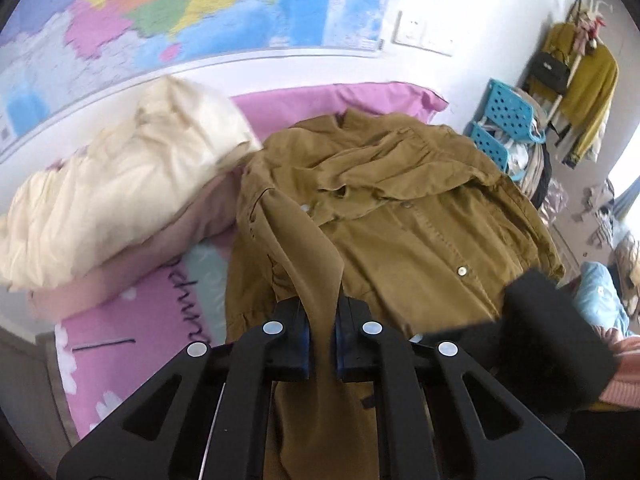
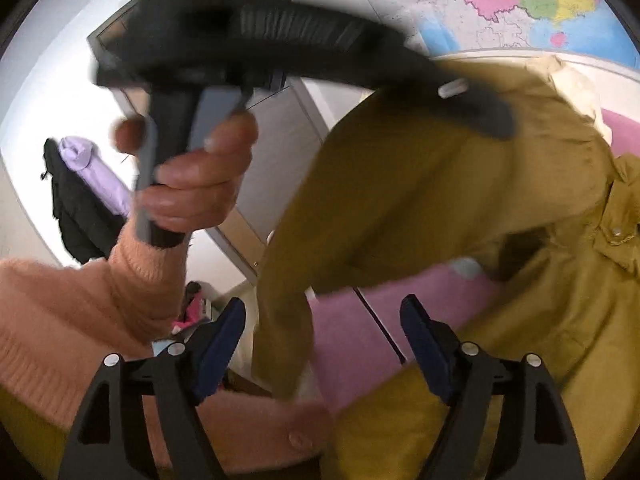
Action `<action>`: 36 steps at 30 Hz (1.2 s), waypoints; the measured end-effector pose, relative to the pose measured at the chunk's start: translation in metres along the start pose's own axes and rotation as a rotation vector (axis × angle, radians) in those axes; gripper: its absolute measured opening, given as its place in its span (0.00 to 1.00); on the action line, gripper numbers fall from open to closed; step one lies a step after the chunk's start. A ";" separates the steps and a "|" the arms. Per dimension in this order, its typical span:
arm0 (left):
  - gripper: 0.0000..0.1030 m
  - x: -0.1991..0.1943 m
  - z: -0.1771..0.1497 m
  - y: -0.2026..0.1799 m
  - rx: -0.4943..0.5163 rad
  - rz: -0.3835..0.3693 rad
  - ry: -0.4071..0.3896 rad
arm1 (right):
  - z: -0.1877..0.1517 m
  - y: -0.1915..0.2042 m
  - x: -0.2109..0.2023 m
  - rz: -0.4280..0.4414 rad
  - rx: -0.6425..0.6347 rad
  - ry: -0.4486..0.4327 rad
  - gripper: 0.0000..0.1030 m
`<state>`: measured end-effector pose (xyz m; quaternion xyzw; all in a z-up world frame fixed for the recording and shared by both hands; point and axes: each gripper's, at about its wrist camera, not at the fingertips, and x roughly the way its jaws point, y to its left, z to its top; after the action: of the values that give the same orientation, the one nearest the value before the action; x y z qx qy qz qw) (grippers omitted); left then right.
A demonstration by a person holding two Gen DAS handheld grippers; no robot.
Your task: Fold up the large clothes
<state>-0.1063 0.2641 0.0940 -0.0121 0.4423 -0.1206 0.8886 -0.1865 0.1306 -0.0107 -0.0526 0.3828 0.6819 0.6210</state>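
Observation:
A mustard-brown buttoned jacket (image 1: 404, 216) lies crumpled on the pink bed cover (image 1: 152, 304). My left gripper (image 1: 322, 312) is shut on a fold of the jacket's fabric, which rises from the left side and hangs between the jaws. In the right wrist view the jacket (image 2: 440, 200) hangs lifted in front, and the left gripper's body shows blurred at the top with the hand holding it (image 2: 192, 184). My right gripper (image 2: 324, 316) is open with nothing between its fingers, low beside the hanging fabric. It also shows as a black shape in the left wrist view (image 1: 548, 328).
A cream quilt (image 1: 120, 184) lies on the bed's left side over a pink pillow. A map (image 1: 200, 12) covers the wall behind. Blue plastic baskets (image 1: 504, 128) and a rack with clothes (image 1: 580, 80) stand at the right. A grey cabinet door (image 2: 276, 148) is beside the bed.

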 end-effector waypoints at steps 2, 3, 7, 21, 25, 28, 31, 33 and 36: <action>0.08 0.009 0.010 -0.007 0.011 -0.002 0.017 | 0.001 0.000 0.007 -0.023 0.030 0.005 0.61; 0.08 0.010 0.013 -0.009 0.007 -0.007 0.024 | 0.000 0.003 0.008 -0.061 0.013 0.004 0.49; 0.13 0.015 0.030 -0.021 0.018 -0.016 0.019 | -0.001 0.002 -0.024 -0.111 -0.013 0.020 0.07; 0.76 0.045 0.087 -0.043 -0.031 -0.217 -0.048 | 0.010 -0.089 -0.256 -0.709 0.160 -0.022 0.09; 0.74 0.081 0.083 -0.034 -0.028 -0.080 -0.002 | -0.023 -0.157 -0.270 -0.738 0.367 0.023 0.40; 0.66 0.118 0.072 -0.026 -0.050 -0.029 0.085 | -0.046 -0.183 -0.273 -0.755 0.453 -0.023 0.60; 0.64 0.144 0.061 -0.020 -0.054 0.038 0.133 | -0.072 -0.190 -0.296 -0.755 0.534 -0.117 0.70; 0.64 0.153 0.052 -0.016 -0.049 0.065 0.144 | -0.085 -0.181 -0.305 -0.757 0.538 -0.160 0.77; 0.65 0.160 0.045 -0.015 -0.032 0.094 0.148 | -0.103 -0.171 -0.303 -0.728 0.538 -0.163 0.87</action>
<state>0.0192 0.2094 -0.0017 0.0035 0.5085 -0.0724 0.8580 -0.0086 -0.1857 0.0048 0.0333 0.4528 0.2974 0.8399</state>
